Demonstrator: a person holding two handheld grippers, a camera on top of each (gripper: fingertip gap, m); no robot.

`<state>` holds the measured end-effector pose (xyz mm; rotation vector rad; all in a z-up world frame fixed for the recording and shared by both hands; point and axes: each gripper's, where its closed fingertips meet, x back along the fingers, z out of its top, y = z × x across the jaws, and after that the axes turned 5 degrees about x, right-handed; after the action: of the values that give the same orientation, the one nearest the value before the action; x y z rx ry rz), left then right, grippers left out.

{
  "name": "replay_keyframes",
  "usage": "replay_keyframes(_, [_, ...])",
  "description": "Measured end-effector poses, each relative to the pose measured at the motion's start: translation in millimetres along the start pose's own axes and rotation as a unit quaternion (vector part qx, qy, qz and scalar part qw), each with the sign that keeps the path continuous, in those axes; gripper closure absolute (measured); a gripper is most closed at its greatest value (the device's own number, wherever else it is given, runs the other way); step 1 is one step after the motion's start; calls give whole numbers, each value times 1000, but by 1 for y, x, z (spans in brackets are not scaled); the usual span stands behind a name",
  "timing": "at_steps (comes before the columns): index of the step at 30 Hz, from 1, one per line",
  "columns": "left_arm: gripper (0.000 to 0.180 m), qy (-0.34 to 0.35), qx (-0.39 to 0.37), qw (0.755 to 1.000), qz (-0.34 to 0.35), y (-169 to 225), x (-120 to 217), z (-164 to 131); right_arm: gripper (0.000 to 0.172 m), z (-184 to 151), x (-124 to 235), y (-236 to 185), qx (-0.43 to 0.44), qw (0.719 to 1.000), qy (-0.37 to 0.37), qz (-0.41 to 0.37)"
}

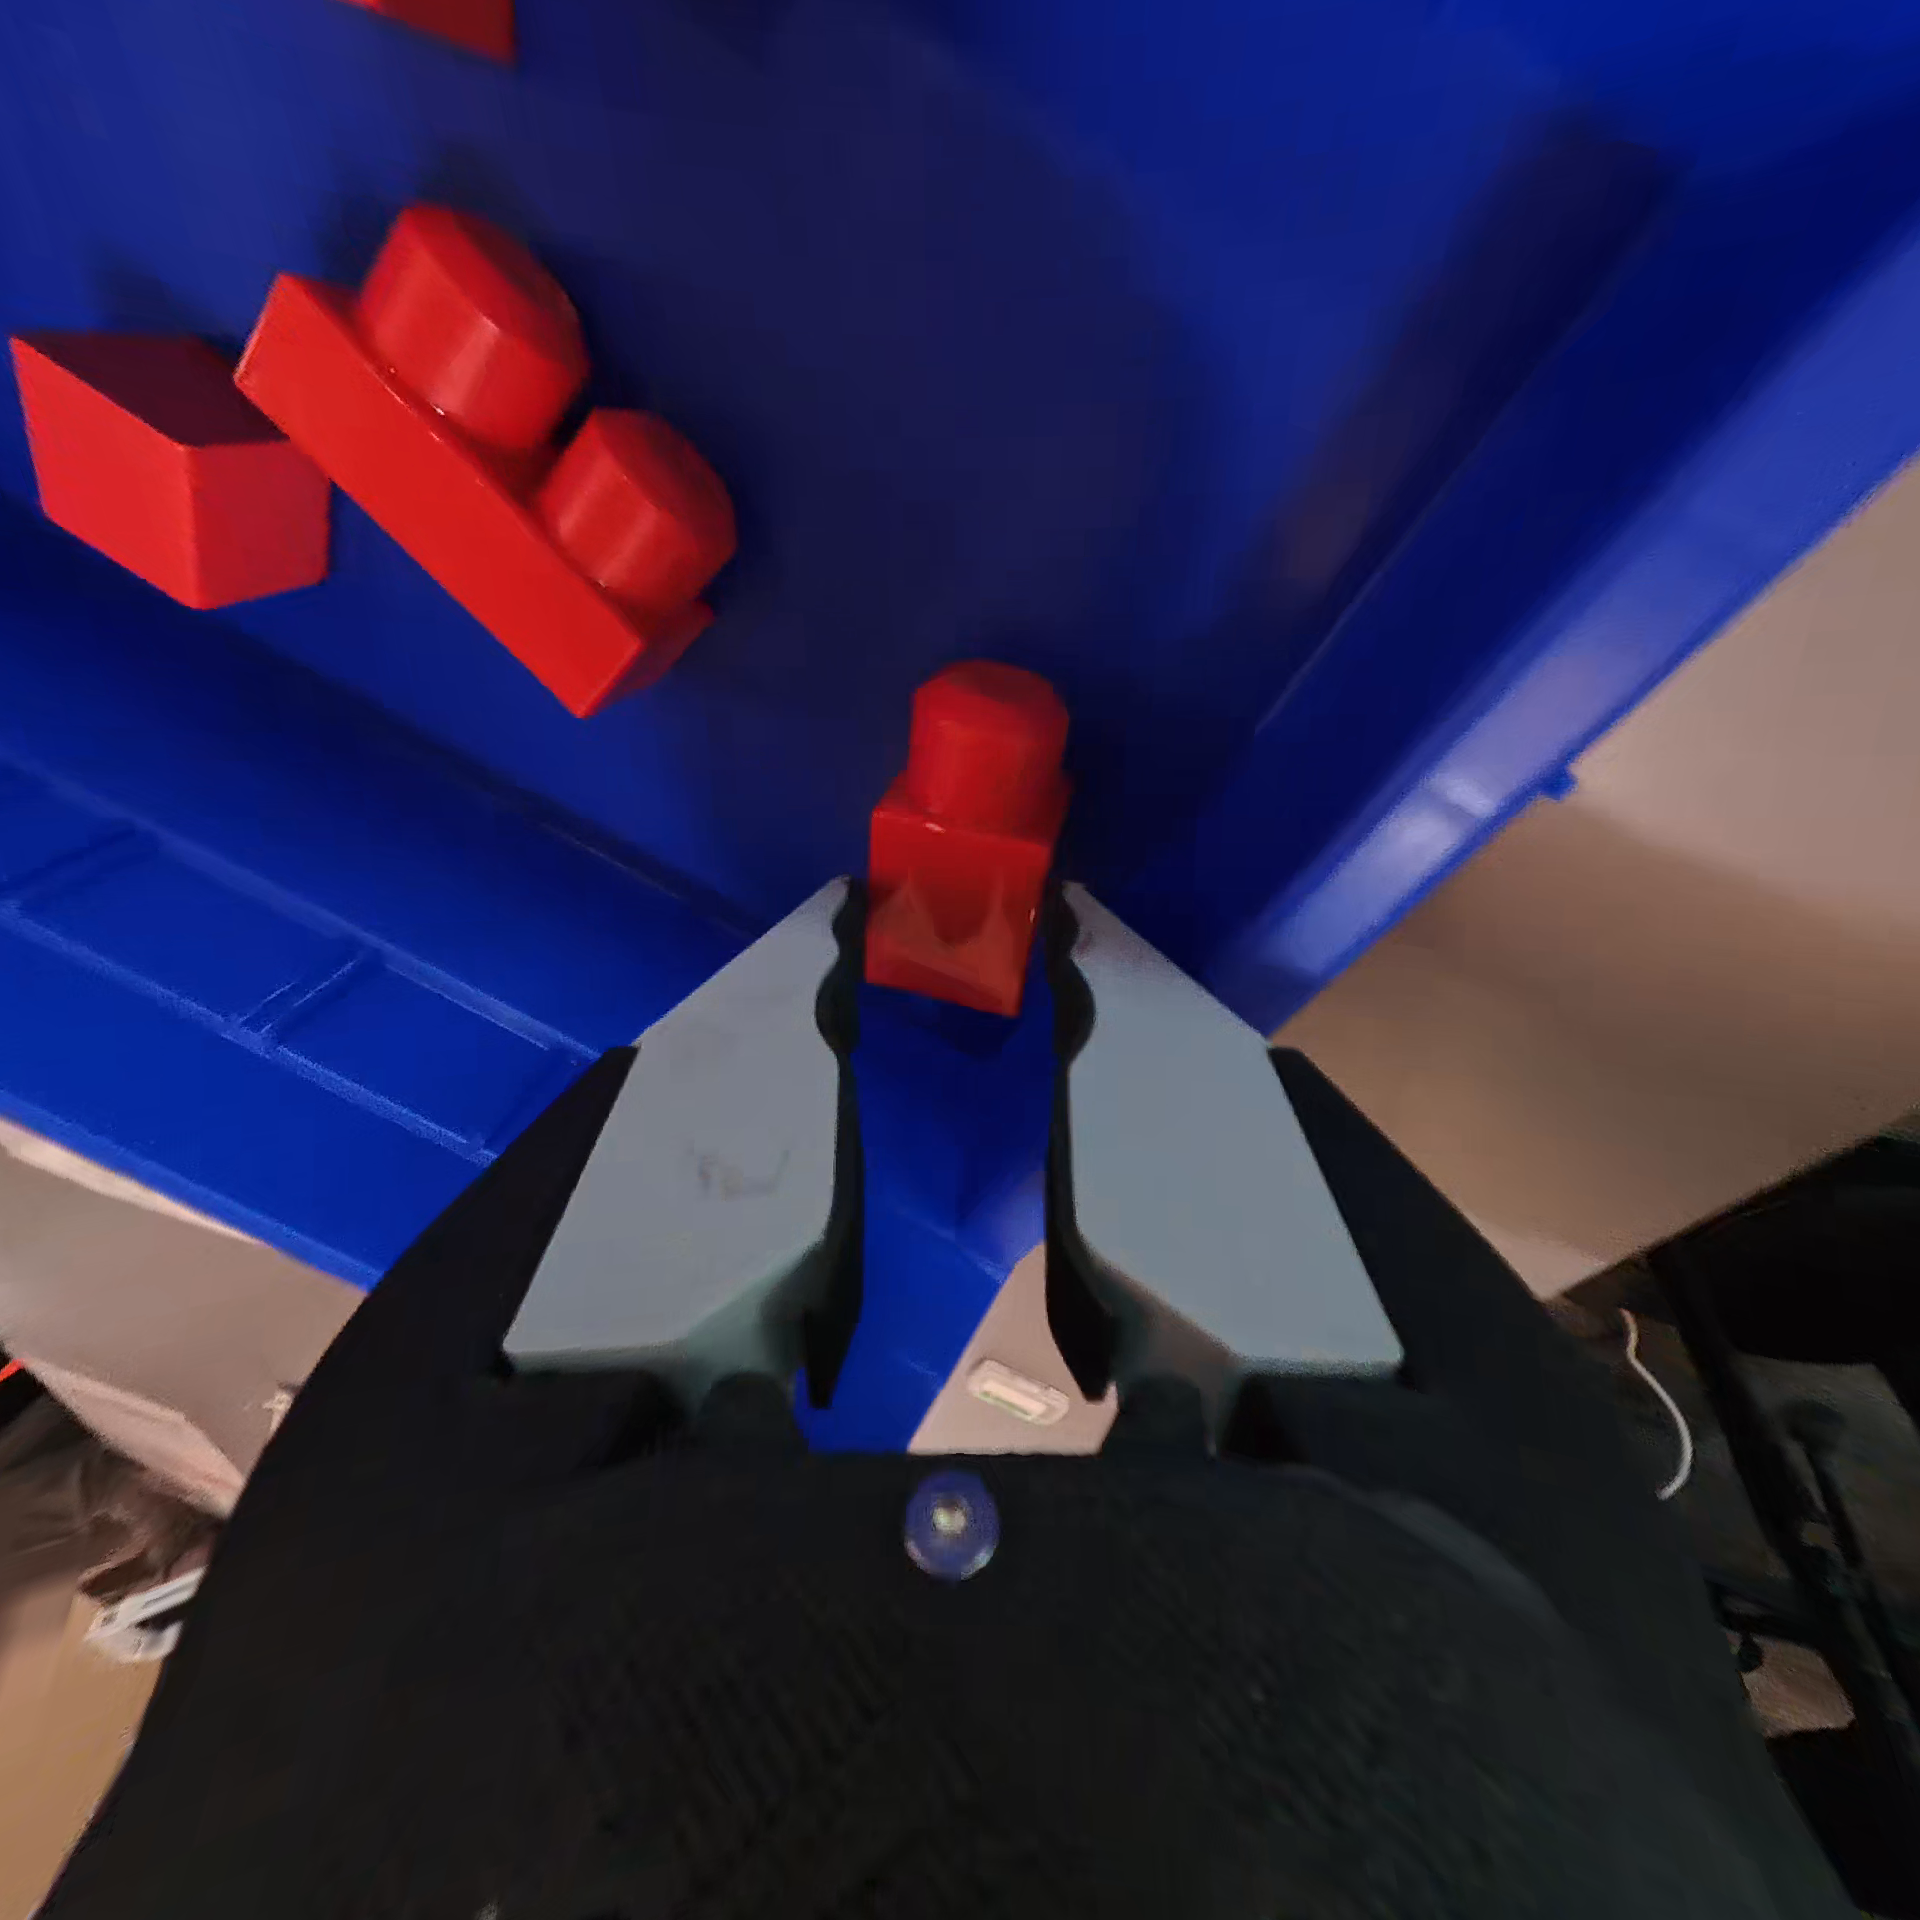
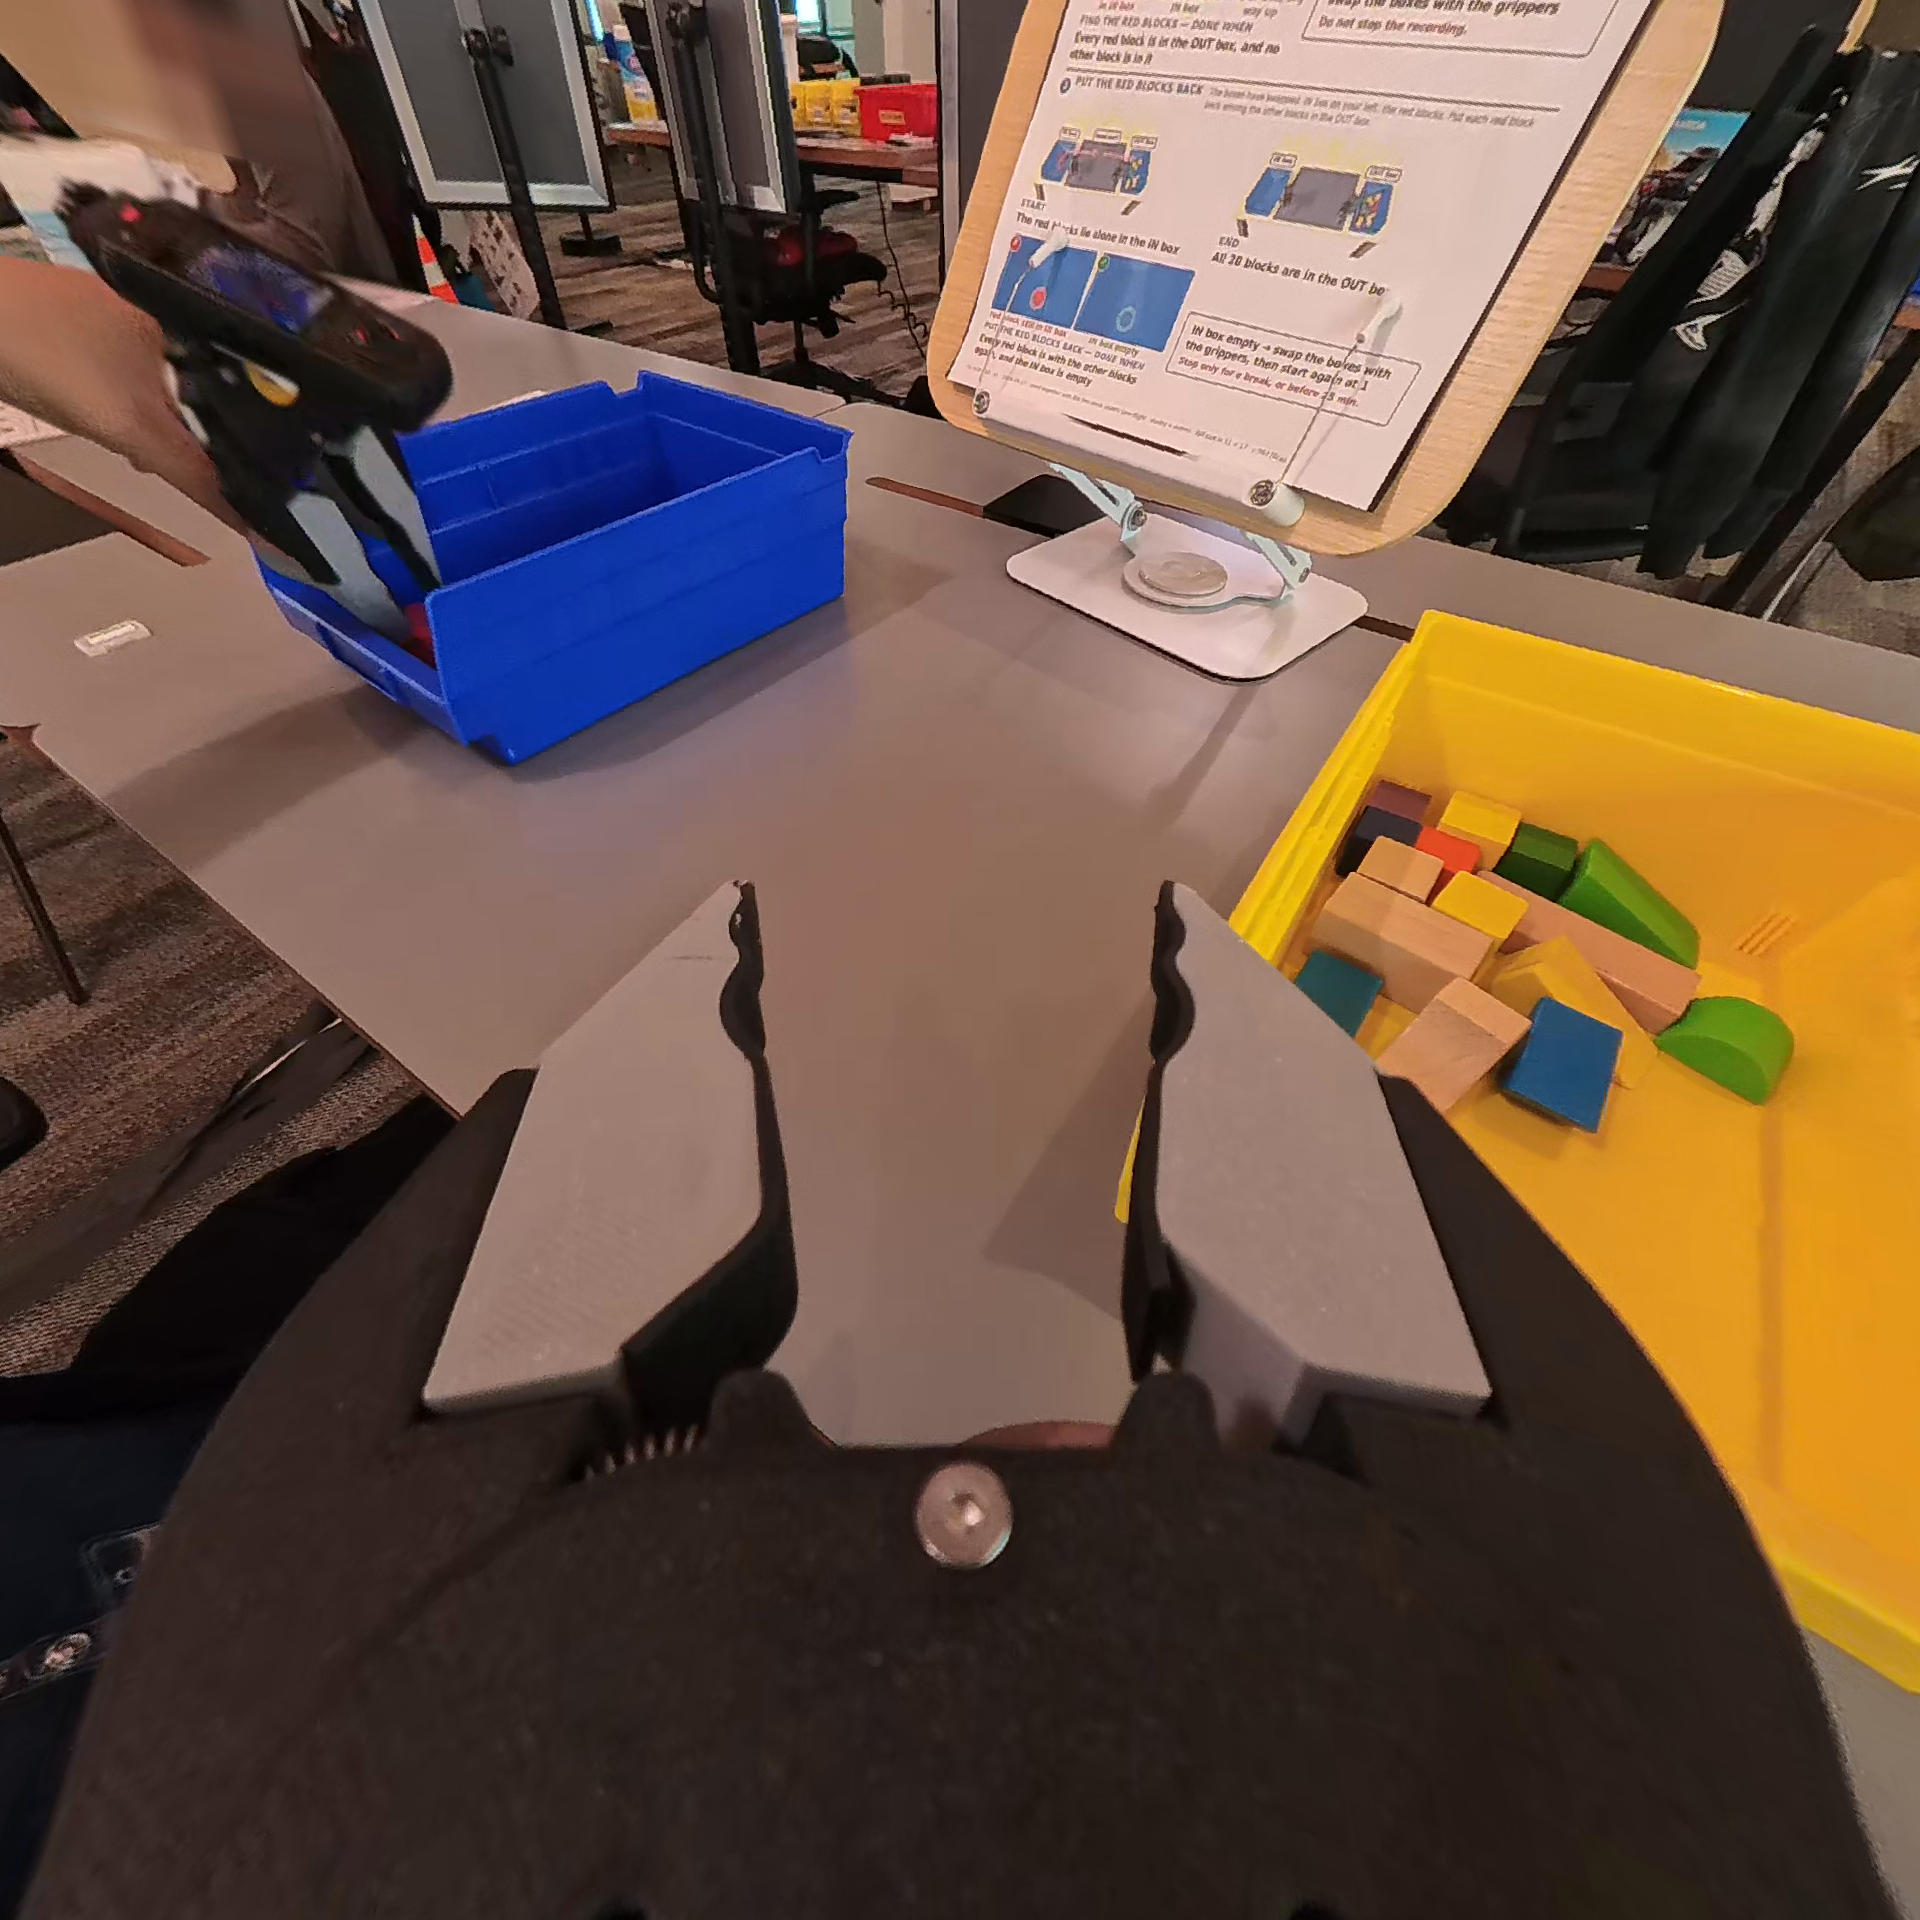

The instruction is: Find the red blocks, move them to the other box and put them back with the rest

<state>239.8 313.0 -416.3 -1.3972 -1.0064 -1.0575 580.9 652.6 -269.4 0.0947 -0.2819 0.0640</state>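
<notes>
At centre frame, the left tongs [image 1: 951, 935] pinch a small red studded block [image 1: 961, 862] inside the blue box [image 1: 1143, 364], likely to carry it off. More red blocks [image 1: 457, 447] lie upper left. The right tongs [image 2: 956, 935] hang spread over the surface [image 2: 883, 779], beside the yellow box [image 2: 1558, 707].

Two boxes [image 2: 644, 582] (blue, yellow), four red blocks [image 1: 468, 457]

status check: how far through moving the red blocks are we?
Early. No red block shows among the mixed blocks in the yellow box. In hand: left gripper closed on a one-stud red block inside the blue box. Left: a two-stud brick, a plain block. Right gripper open, idle.
</notes>
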Motion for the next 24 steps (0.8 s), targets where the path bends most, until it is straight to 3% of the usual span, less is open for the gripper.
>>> replay_keyframes(9, [143,10,12,1000,19,-7,-13,8,99,-4,-2,-1,0,1000,-6,4])
replay_keyframes(11, [146,10,16,998,52,-15,-7,6,99,-4,-2,-1,-2,1000,-7,6])
replay_keyframes(13, [146,65,18,992,105,-26,14,17,99,-4,-1,-2,-2,1000,-8,8])
replay_keyframes(15, [146,173,29,972,158,-29,49,39,100,-2,0,-3,2,1000,-5,9])
replay_keyframes(18, [147,327,24,918,220,-2,108,69,100,3,0,-11,-3,1000,5,26])
replay_keyframes(22, [147,449,-43,845,289,84,172,104,98,9,-3,-44,-27,994,13,103])
replay_keyframes(24, [147,500,-84,816,276,140,194,126,99,15,-3,-69,-27,989,22,144])
